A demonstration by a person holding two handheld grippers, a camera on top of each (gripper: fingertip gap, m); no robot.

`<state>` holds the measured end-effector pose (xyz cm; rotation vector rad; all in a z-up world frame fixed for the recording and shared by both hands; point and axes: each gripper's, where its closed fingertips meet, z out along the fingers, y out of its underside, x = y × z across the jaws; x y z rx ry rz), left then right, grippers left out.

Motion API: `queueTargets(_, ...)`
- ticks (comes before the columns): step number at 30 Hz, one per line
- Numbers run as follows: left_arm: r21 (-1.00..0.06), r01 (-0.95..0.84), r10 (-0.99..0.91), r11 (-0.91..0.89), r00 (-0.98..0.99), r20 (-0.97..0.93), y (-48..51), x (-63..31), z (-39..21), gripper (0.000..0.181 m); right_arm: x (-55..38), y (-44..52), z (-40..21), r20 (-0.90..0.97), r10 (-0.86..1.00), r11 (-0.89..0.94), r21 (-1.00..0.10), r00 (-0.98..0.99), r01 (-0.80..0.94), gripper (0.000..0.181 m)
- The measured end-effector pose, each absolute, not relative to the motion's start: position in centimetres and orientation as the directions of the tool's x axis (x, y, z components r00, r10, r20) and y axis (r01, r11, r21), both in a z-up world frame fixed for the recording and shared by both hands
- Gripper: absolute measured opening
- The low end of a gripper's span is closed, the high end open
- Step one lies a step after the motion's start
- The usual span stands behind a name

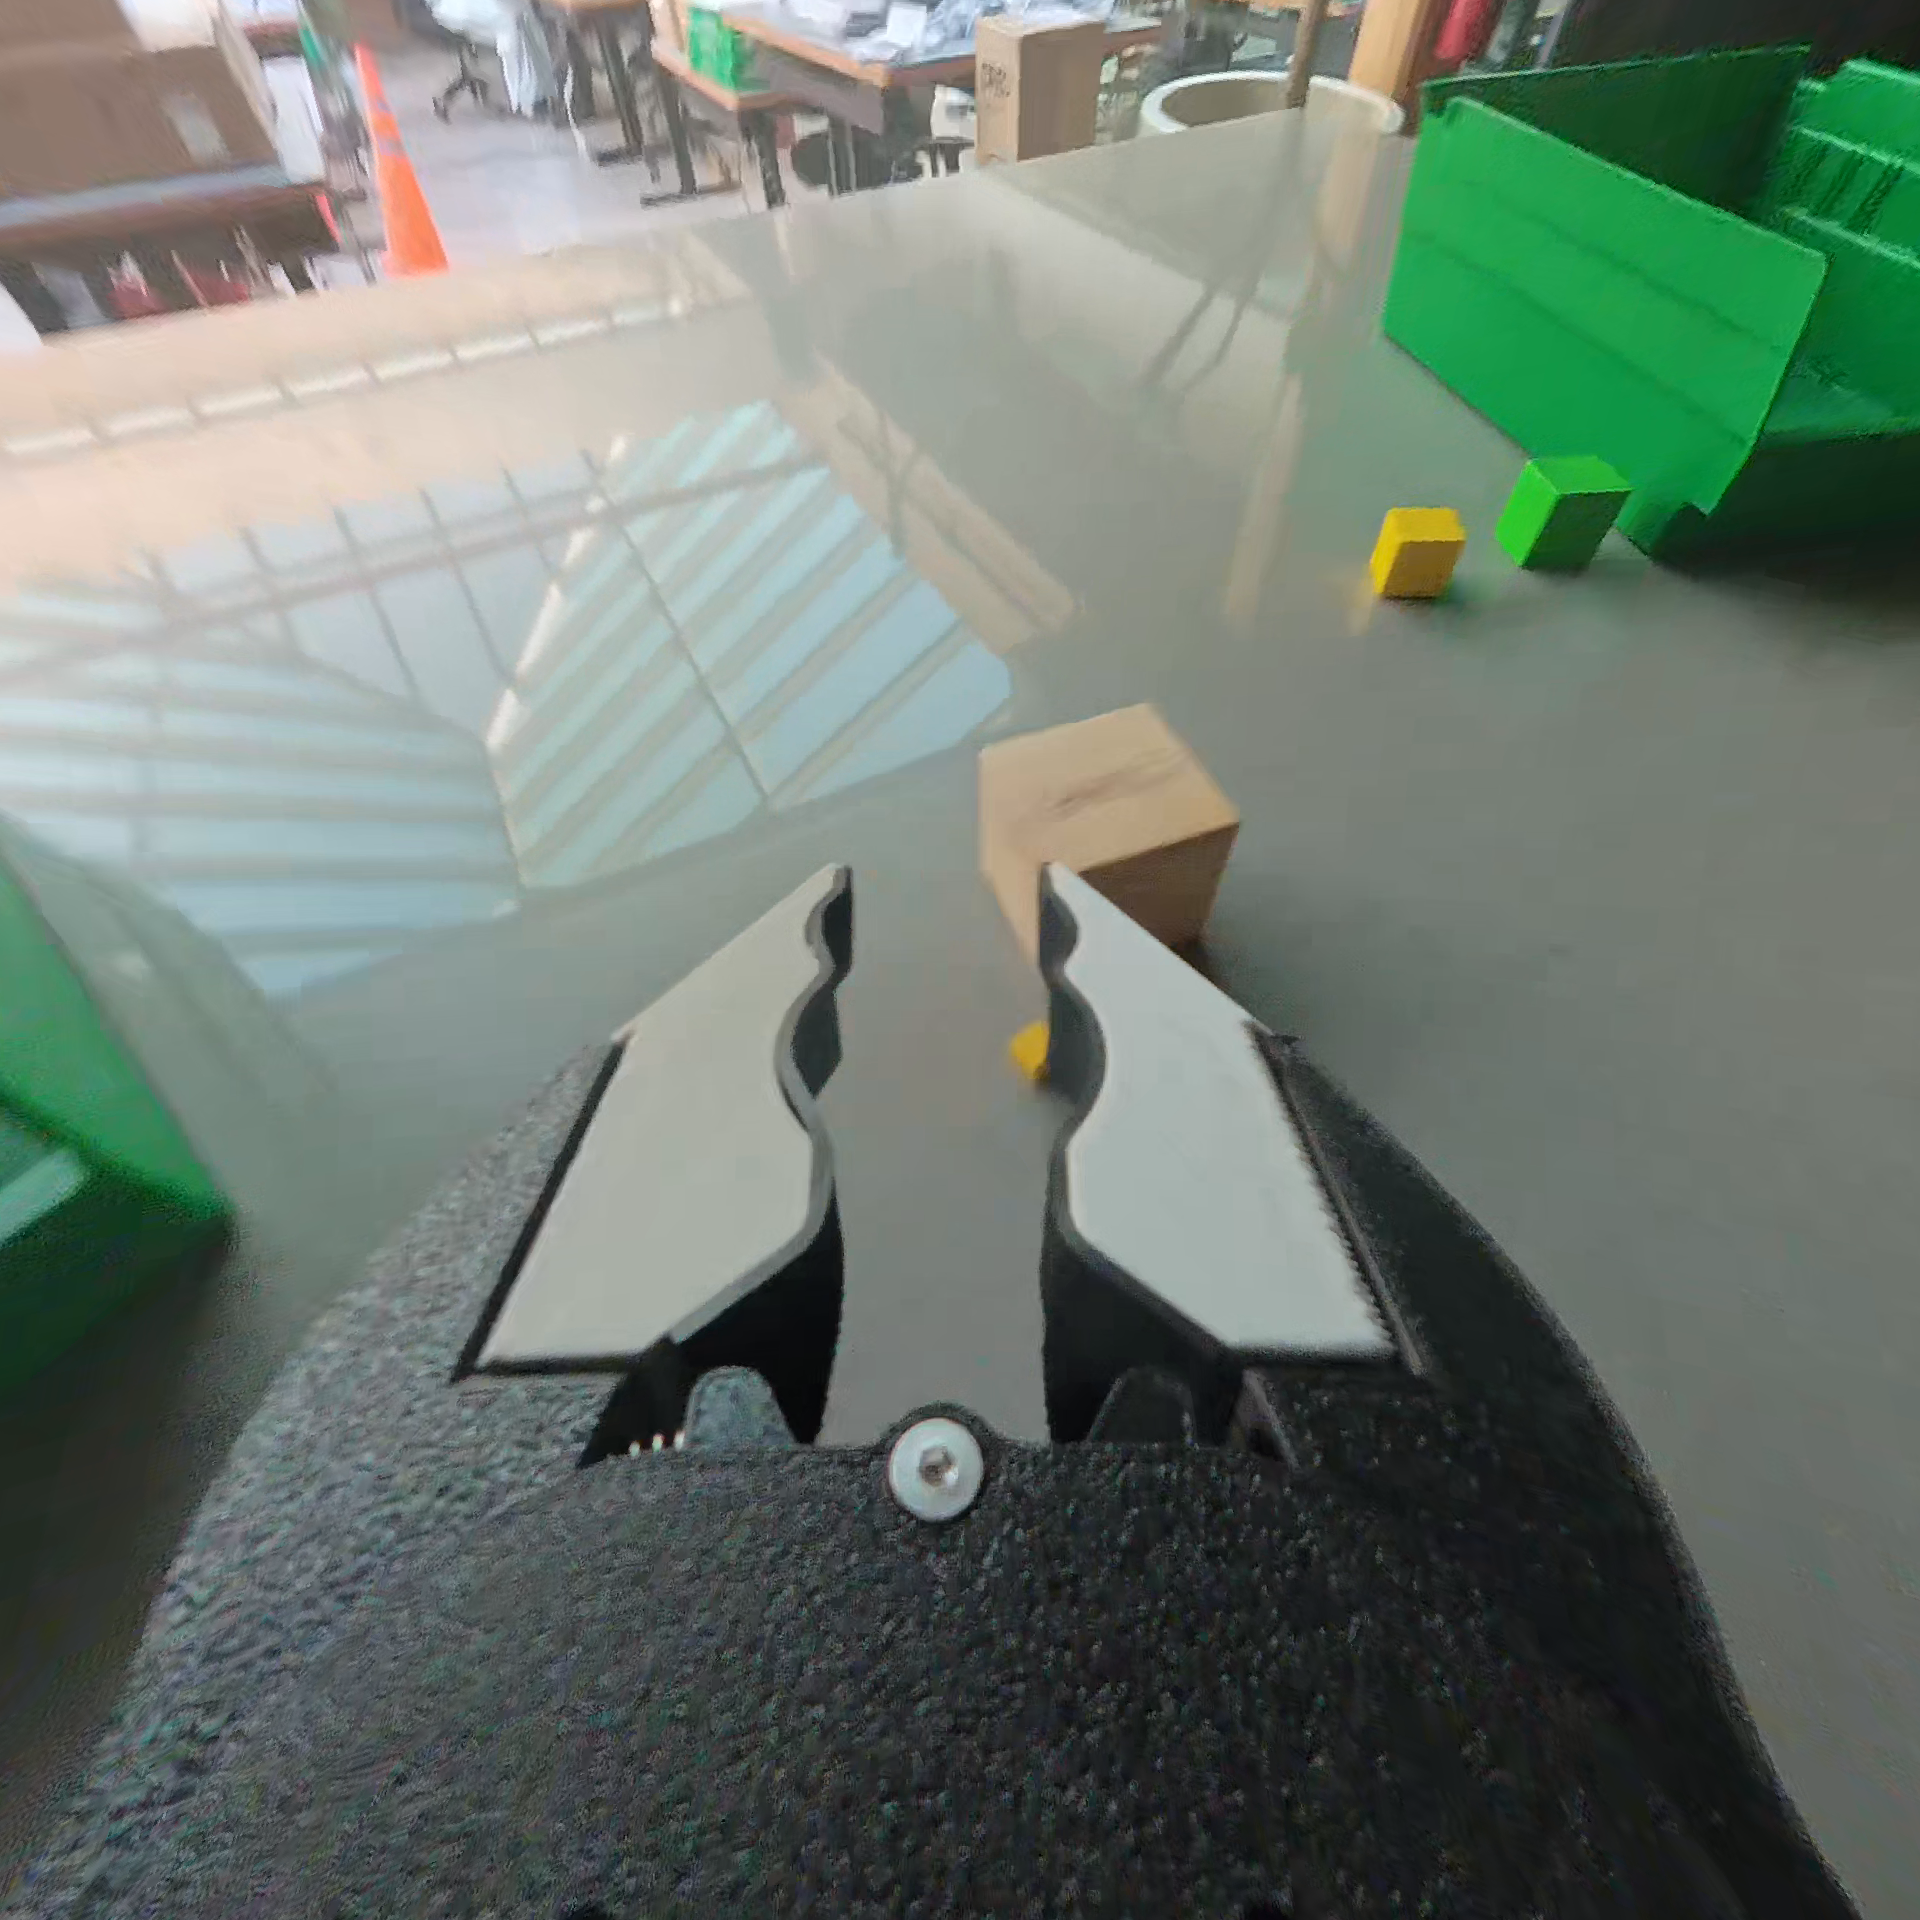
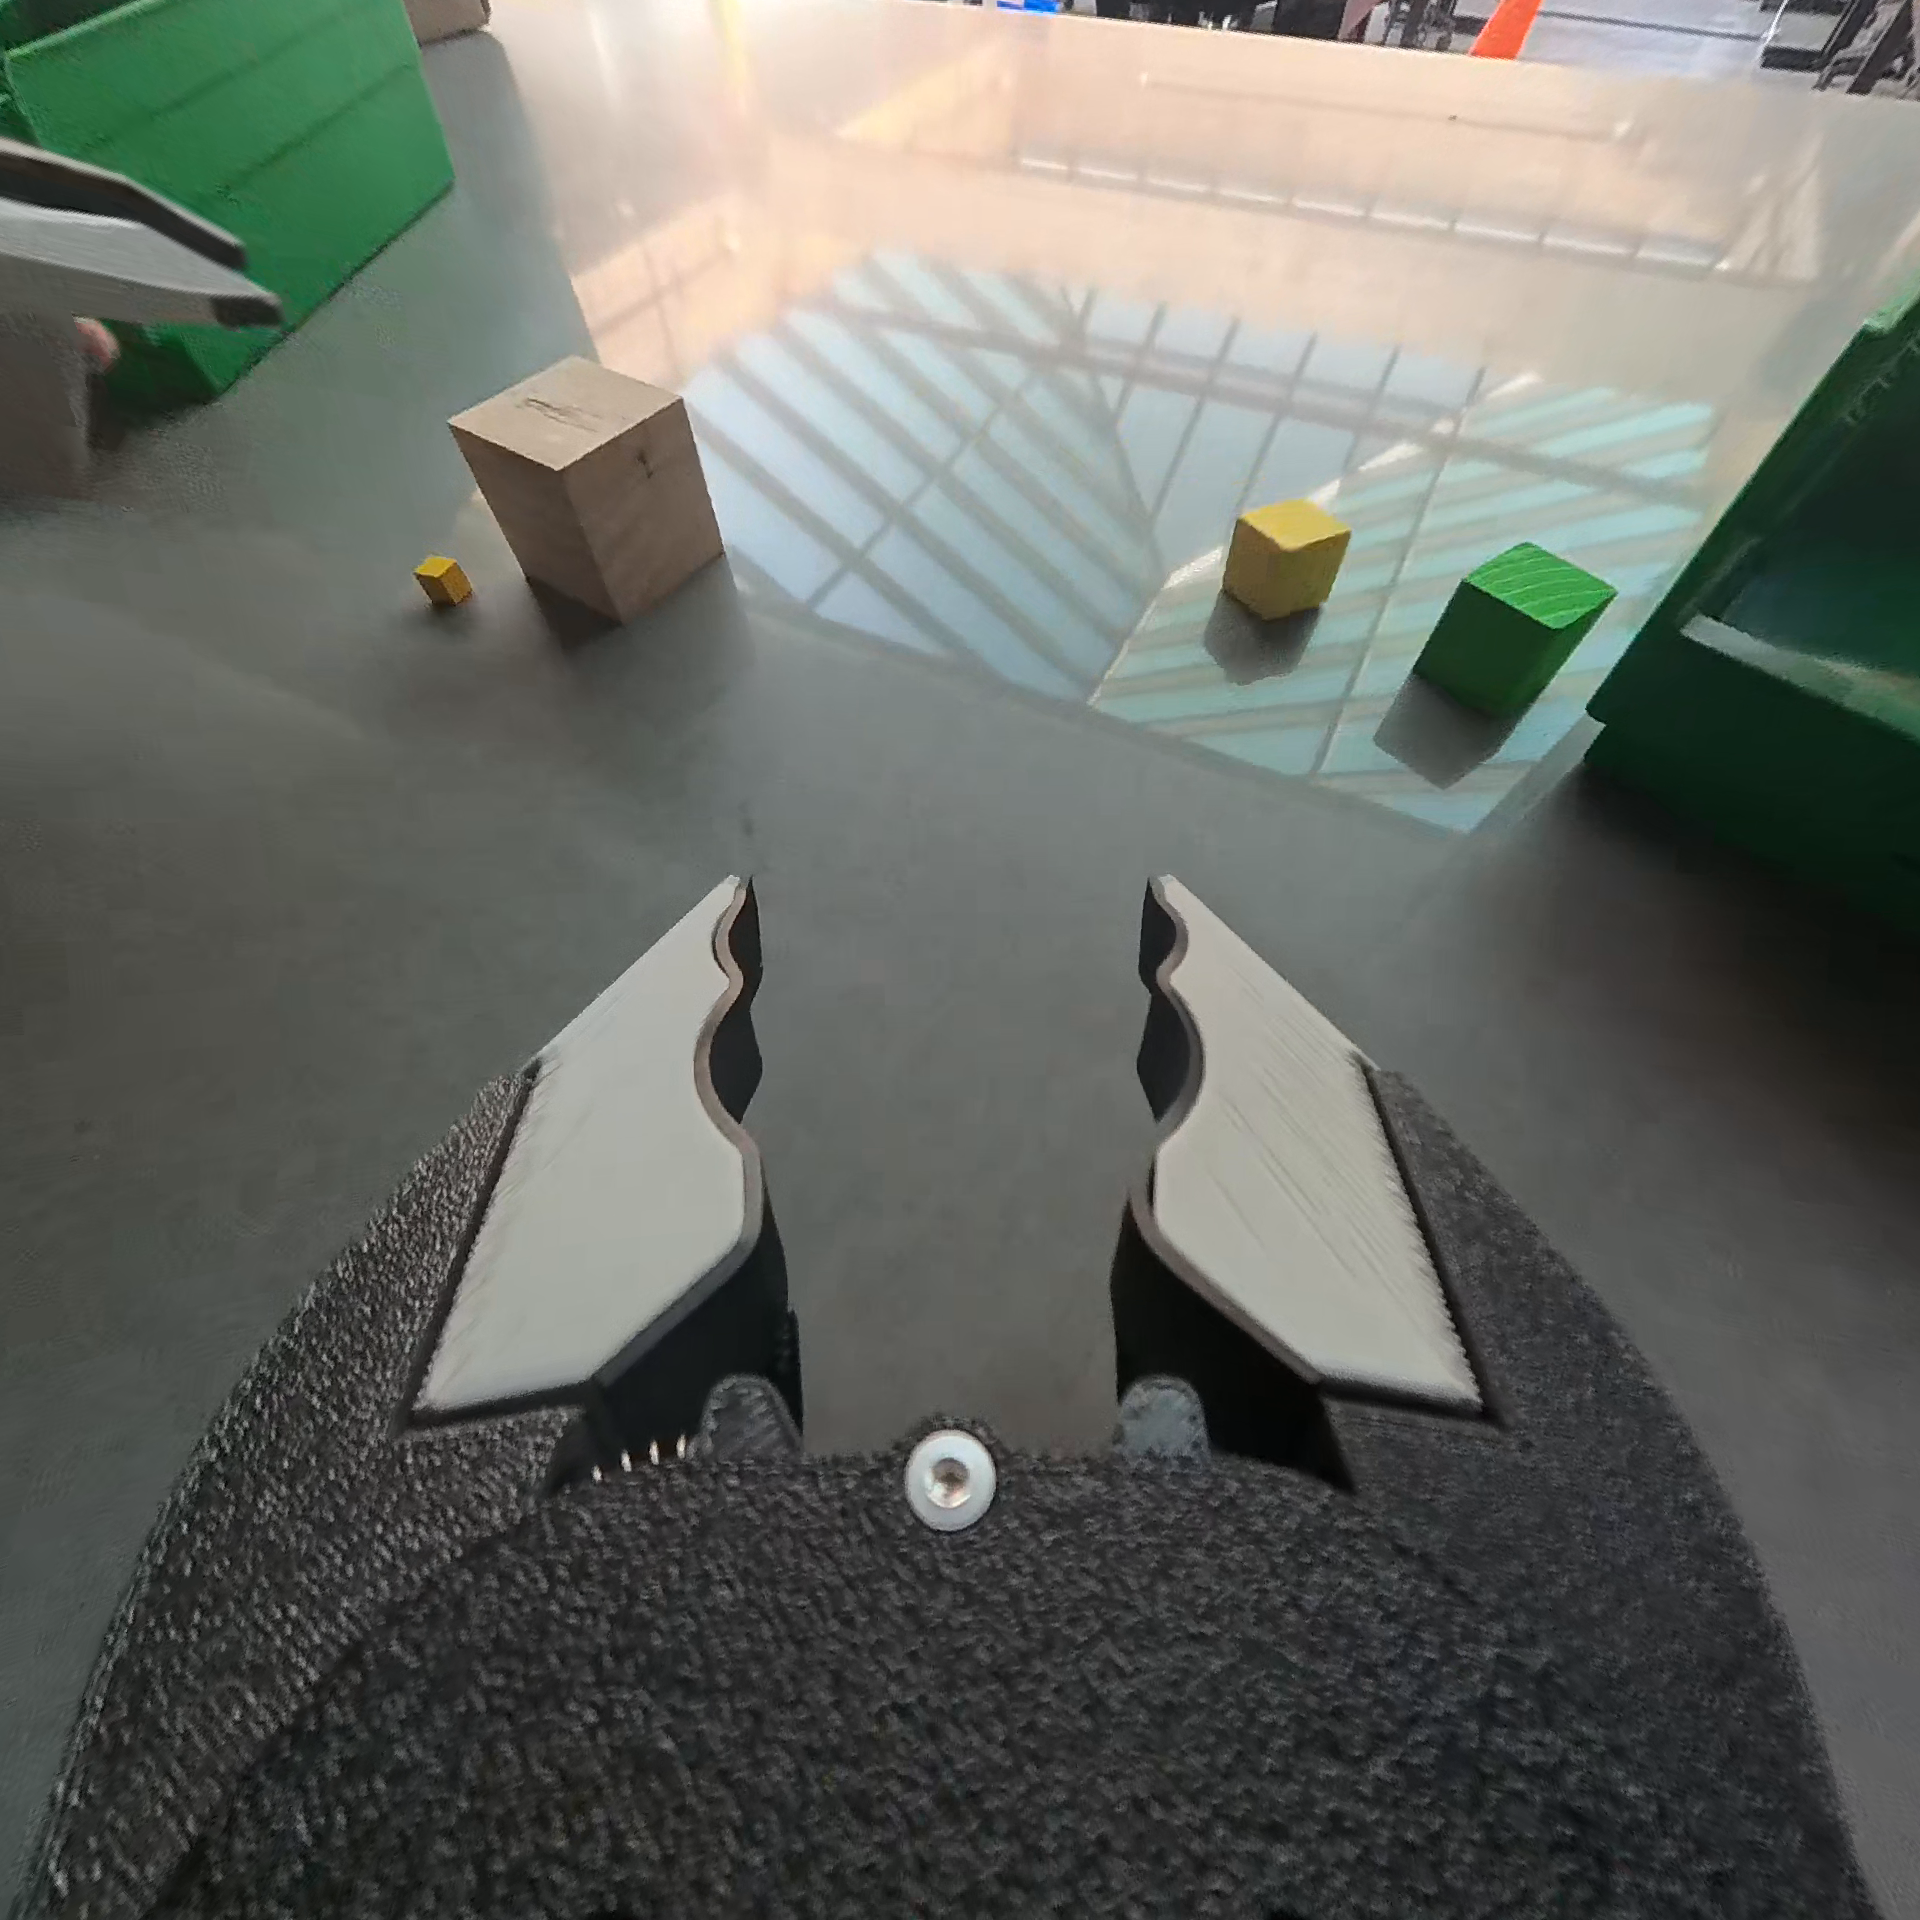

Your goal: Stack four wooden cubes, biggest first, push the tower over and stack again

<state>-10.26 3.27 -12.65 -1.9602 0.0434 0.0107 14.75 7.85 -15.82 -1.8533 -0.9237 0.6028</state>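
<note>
While my left claw (image 1: 945, 883) hangs spread and empty just short of the wood block (image 1: 1107, 821), a tiny yellow cube (image 1: 1031, 1049) beneath it, my right claw (image 2: 948, 894) gapes over bare surface (image 2: 935, 769).

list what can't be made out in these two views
- Small yellow cube: left wrist view, mostly hidden behind a finger of the left hand-held gripper.
- Wooden block: same view, near corner covered by that finger.
- Green bin: right wrist view, cut off by the right edge; contents unseen.
- Green bin: left wrist view, blurred, cut by the left edge.
</note>
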Motion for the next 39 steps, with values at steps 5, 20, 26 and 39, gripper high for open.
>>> queueTargets(5,-0.853,0.057,-0.072,-0.518,0.991,0.109,-2.1,-13.4,-16.0,0.059,14.8,8.1,-16.0,-0.045,0.808,-0.290,-0.898,0.588,0.330,0.074)
queueTargets(20,-0.717,-0.171,-0.277,-0.676,0.960,0.032,4.7,-7.1,-20.6,0.013,15.2,8.8,-17.0,-0.019,0.825,-0.292,-0.870,0.564,0.398,0.075)
queueTargets(26,-0.752,-0.235,-0.461,-0.616,0.882,0.102,5.2,-1.2,-19.9,0.010,15.5,9.1,-17.2,-0.024,0.825,-0.299,-0.866,0.564,0.401,0.073)
queueTargets(39,-0.861,-0.118,-0.448,-0.495,0.883,0.137,3.4,0.8,-16.0,0.039,9.5,7.4,-16.8,-0.034,0.927,-0.215,-0.863,0.373,0.457,0.072)
